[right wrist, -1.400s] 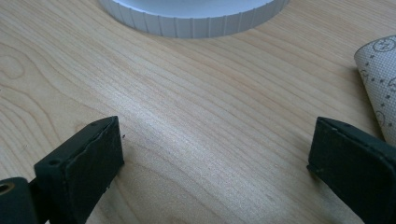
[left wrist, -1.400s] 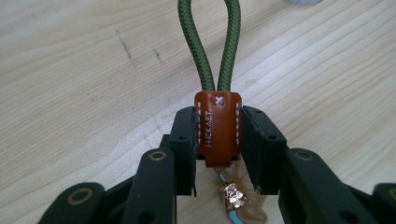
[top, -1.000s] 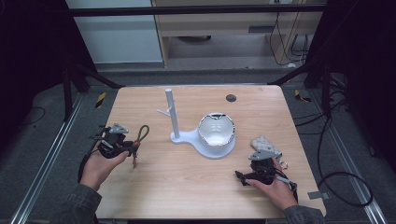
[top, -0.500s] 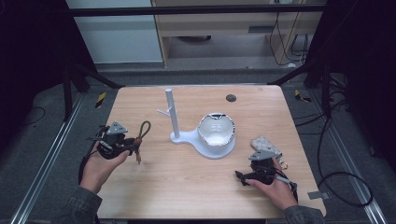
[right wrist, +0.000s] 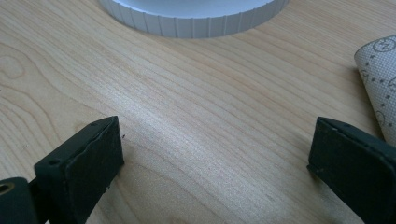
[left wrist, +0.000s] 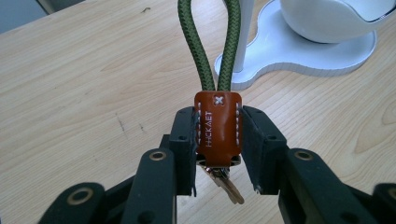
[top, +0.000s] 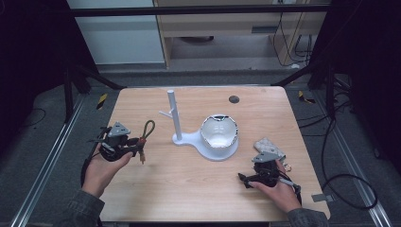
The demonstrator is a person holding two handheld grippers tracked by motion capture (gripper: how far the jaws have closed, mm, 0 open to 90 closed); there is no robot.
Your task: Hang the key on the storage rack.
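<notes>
Your left hand-held gripper (left wrist: 217, 140), at the frame's lower left, is clamped on the key strap (left wrist: 217, 128); your right hand-held gripper (right wrist: 215, 154), lower right, stands apart over the bench (right wrist: 196, 93).

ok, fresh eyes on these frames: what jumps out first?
The left gripper, near the table's left edge, clamps the orange leather tab of a keychain; its green cord loop points toward the white stand at mid-table, and a key hangs below. The right gripper rests open and empty at the front right.
</notes>
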